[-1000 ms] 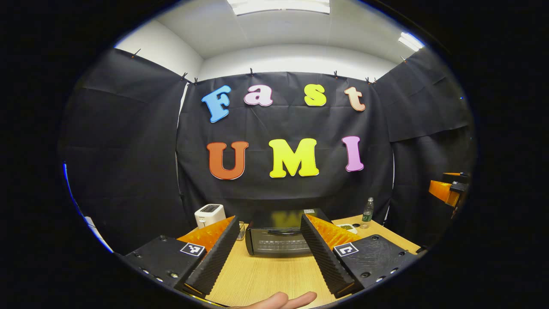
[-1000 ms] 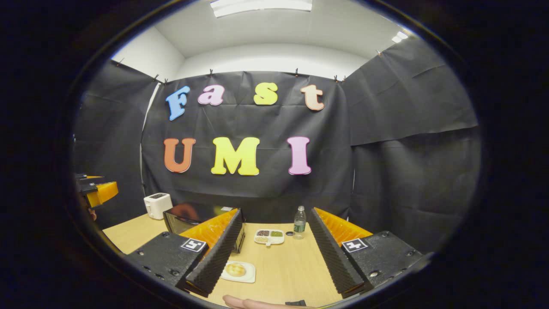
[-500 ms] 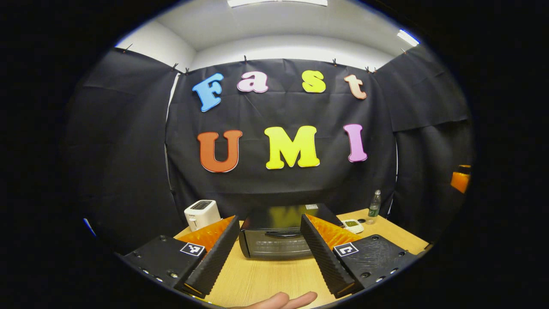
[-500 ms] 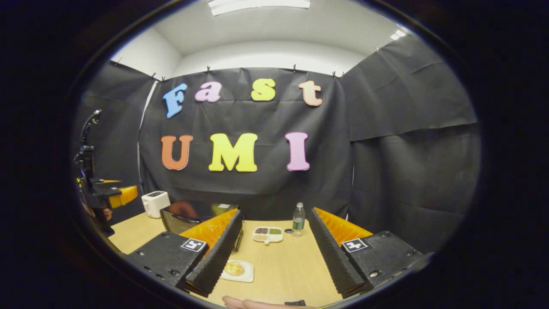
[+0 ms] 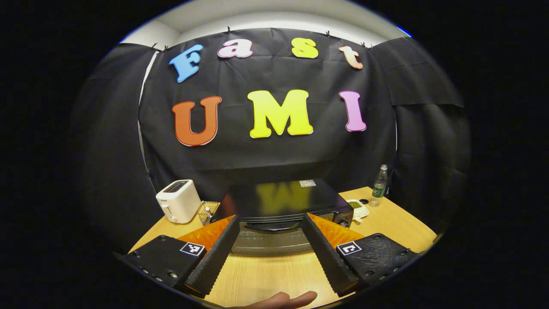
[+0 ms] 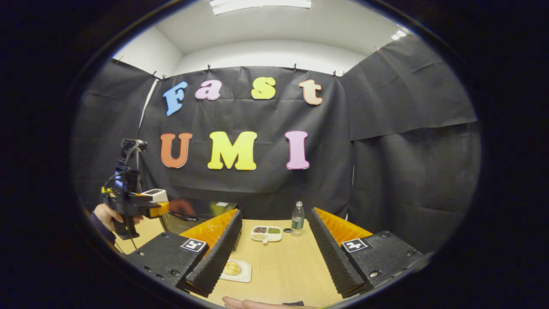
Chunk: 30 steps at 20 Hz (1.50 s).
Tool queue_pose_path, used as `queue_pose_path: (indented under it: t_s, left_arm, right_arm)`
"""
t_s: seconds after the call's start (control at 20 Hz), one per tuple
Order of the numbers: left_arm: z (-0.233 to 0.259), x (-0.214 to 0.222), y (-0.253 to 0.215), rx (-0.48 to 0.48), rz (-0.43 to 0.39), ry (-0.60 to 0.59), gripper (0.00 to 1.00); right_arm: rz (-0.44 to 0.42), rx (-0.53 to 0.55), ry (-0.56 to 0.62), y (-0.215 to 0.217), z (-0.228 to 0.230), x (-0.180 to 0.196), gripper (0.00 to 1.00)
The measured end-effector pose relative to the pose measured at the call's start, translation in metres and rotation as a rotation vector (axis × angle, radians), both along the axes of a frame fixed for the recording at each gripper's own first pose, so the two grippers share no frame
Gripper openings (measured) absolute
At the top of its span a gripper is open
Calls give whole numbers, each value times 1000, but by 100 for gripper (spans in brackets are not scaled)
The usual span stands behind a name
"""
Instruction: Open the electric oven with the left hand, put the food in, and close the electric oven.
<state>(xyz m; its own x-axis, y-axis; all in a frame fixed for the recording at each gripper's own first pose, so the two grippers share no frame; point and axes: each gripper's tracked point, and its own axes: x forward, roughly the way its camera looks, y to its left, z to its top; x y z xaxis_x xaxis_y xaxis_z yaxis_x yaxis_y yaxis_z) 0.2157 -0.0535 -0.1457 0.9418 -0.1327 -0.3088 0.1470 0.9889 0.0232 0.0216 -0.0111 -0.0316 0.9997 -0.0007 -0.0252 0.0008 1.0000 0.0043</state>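
Currently the electric oven (image 5: 279, 214) sits closed at lower centre of the left gripper view, with the left gripper (image 5: 270, 244) spread open and empty before its door handle (image 5: 274, 226). Grasp that rigid bar; expect hinge resistance. The bun (image 6: 232, 268), probably soft and light, lies on its plate (image 6: 245, 274) at bottom centre of the right gripper view, by the right gripper (image 6: 274, 249), whose fingers are open.

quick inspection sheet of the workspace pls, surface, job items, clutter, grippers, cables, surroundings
surface: wooden table, bare in front of the oven.
job's things: electric oven, door closed, handle across the top of the door; bread roll on a small white plate to the oven's right.
clutter: white toaster, small wire basket, divided snack tray, water bottle with its cap lying beside it.
grippers: left gripper open, lined up with the oven door, not touching it; right gripper open, holding nothing, above the table by the plate.
cables: thin cable looping on top of the left gripper rig.
surroundings: black cloth walls, white ceiling with light panels.
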Motion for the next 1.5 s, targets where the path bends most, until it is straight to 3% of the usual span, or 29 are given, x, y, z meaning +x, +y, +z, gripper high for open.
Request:
queue_pose_path:
  t_s: [0.05, 0.1, 0.35, 0.5, 0.7, 0.75, 0.8, 0.85, 0.9, 0.95, 1.0, 1.5]
  left_arm:
    - [-10, 8, -2, 10, 2, 26, 93]
    - [-17, 17, -3, 18, 4, 38, 96]
    - [-39, 57, -19, 6, -21, 60, 96]
    - [-51, 70, -33, -34, -47, 73, 100]
    - [-64, 73, -41, -35, -56, 102, 97]
    - [-67, 70, -41, -48, -50, 111, 96]
    - [-67, 69, -42, -57, -48, 95, 86]
    - [-69, 68, -41, -44, -52, 95, 87]
    - [-66, 66, -41, -40, -52, 66, 98]
    - [-69, 61, -40, -37, -50, 70, 87]
    - [-67, 56, -40, -42, -47, 61, 98]
    - [-80, -2, -36, -11, -40, 35, 98]
  right_arm:
    - [4, -1, -1, 1, -2, 0, 100]
    - [10, -2, -3, 3, -3, 1, 100]
    - [6, -19, -40, -3, -1, -3, 100]
    - [2, -30, -59, -6, 0, -4, 100]
    - [-7, -24, -60, -12, -4, -4, 100]
    - [-8, -23, -58, -13, -5, -5, 100]
    - [-7, -22, -58, -11, -4, -5, 100]
    - [-4, -22, -57, -11, -6, -6, 100]
    - [0, -25, -53, -9, -8, -6, 100]
    - [6, -29, -50, -6, -10, -8, 100]
    - [8, -31, -50, -5, -10, -8, 100]
    - [-2, -5, -8, -5, -35, -11, 100]
